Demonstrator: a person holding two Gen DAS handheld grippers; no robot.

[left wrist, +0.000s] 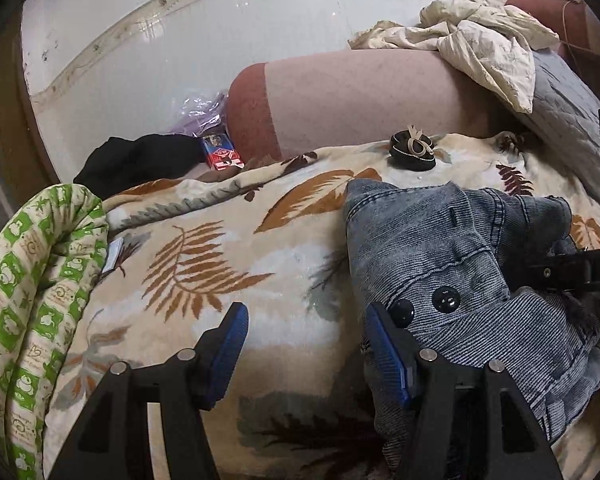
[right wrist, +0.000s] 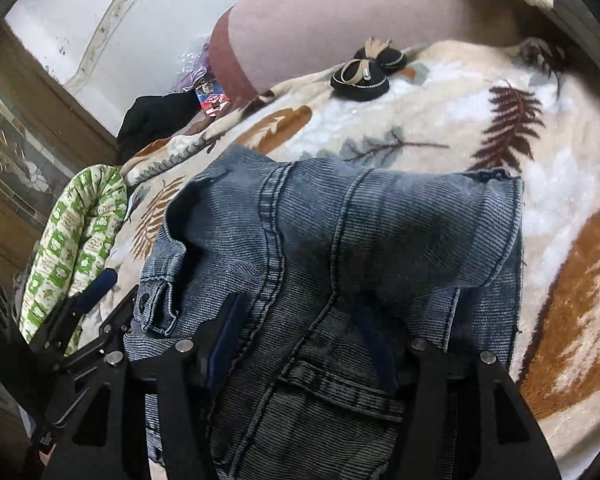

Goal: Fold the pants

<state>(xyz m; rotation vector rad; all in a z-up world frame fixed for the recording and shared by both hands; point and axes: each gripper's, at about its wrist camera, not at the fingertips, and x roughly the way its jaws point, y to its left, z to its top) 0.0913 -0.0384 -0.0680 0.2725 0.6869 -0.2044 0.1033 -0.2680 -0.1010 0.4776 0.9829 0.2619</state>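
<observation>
Denim pants (right wrist: pixel 320 280) bunched over right tool (right wrist: pixel 304 344) (grip unclear), left tool (left wrist: pixel 304 344) spread beside them, leaf-print blanket (left wrist: pixel 204 264).

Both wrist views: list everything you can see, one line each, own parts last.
jeans: one, faded blue, bunched on the blanket
blanket: one, cream with brown leaves, covering the bed
slippers: two, black with beige bows, far side of the blanket
bolster: one, pink with a red end, behind the blanket
quilt: one, green and white, rolled at the left edge
black garment: one, beside the bolster
small box: one, red and blue, by the bolster's end
crumpled sheet: one, cream, on the bolster
left gripper: open, beside the jeans
right gripper: jeans between its fingers, closure unclear
</observation>
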